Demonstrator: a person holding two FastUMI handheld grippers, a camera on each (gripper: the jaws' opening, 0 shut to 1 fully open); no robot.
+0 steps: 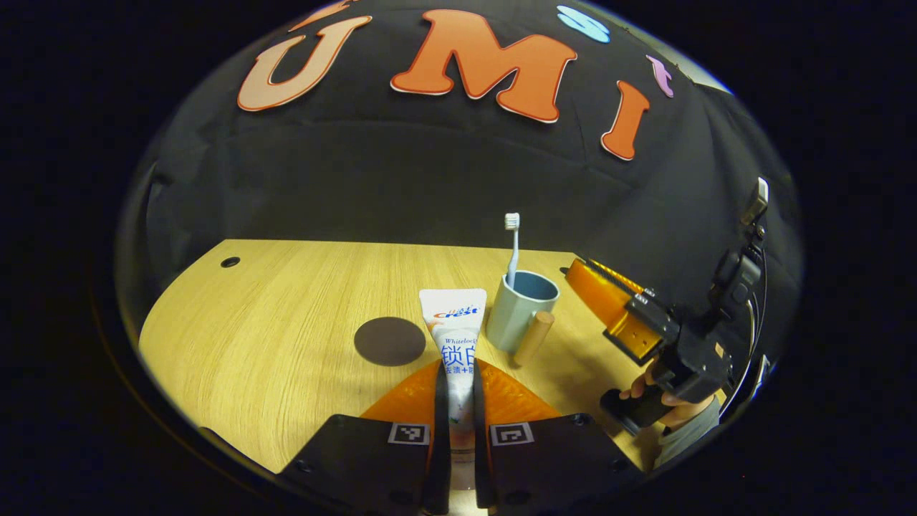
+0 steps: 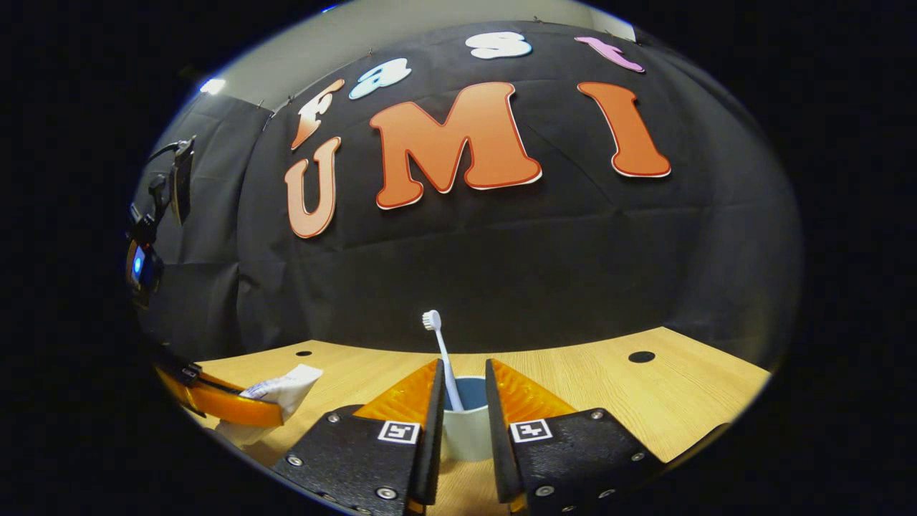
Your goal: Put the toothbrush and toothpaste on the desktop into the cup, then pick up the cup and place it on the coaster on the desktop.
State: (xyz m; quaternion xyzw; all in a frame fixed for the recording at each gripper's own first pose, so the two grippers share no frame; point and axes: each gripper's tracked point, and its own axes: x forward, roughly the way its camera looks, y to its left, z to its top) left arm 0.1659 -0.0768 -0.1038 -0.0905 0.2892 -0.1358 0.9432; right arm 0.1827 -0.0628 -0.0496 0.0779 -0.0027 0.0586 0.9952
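Between left gripper [image 1: 458,401] fingers, toothpaste [image 1: 454,337] hides its lower end.

Cup [image 1: 517,309]: on counter [image 1: 286,315], right of coaster [image 1: 390,341], handle toward the left gripper view's camera.
Toothbrush [image 1: 512,247]: in cup, head up.
Toothpaste [image 1: 455,337]: between left tongs [image 1: 458,401], just left of cup.
Coaster: on counter, left of toothpaste.
Right tongs [image 2: 462,401]: just before cup, which shows between the fingers.
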